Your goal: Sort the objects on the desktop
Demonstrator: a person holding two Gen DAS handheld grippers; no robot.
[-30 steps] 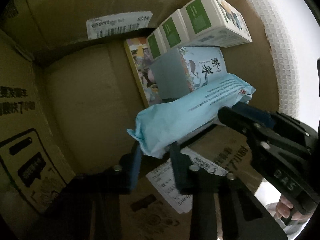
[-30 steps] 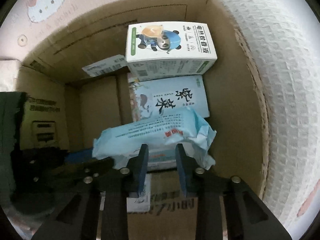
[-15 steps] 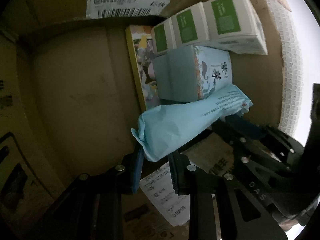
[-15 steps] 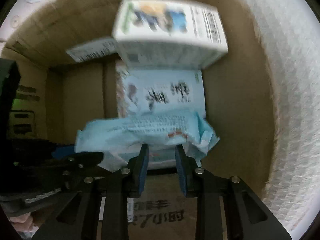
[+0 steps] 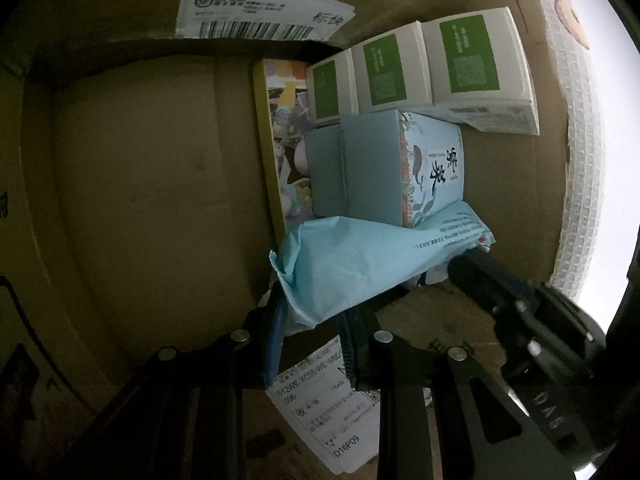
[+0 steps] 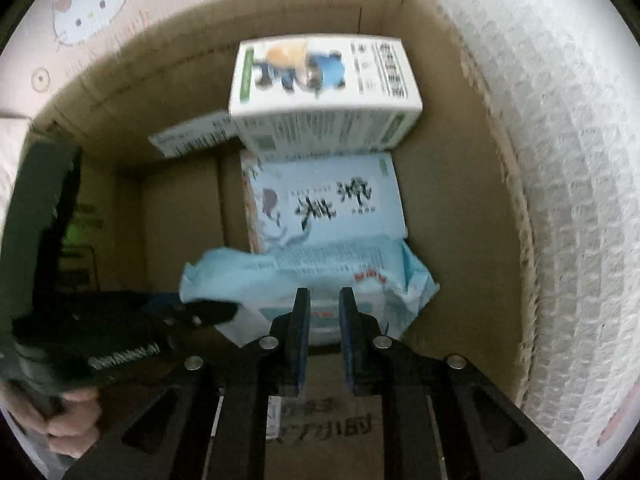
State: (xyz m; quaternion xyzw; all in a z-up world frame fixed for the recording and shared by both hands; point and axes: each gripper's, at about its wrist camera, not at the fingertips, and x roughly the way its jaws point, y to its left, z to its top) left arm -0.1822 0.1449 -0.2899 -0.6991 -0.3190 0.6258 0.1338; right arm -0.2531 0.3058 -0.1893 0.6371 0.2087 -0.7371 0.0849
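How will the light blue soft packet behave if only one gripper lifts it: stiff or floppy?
Probably floppy: the light blue packet has creased, crumpled film. It likely sags between the left gripper and right gripper. The film may be slippery.

At the bottom centre of the left wrist view, a white shipping label (image 5: 328, 412) on the cardboard box (image 5: 152, 200) reads "D16P09" (lines above it too small to make out). At lower right, the right gripper's (image 5: 460, 276) black body carries raised letters "DAS". The top label (image 5: 256, 14) shows a barcode and "EXPRESS".
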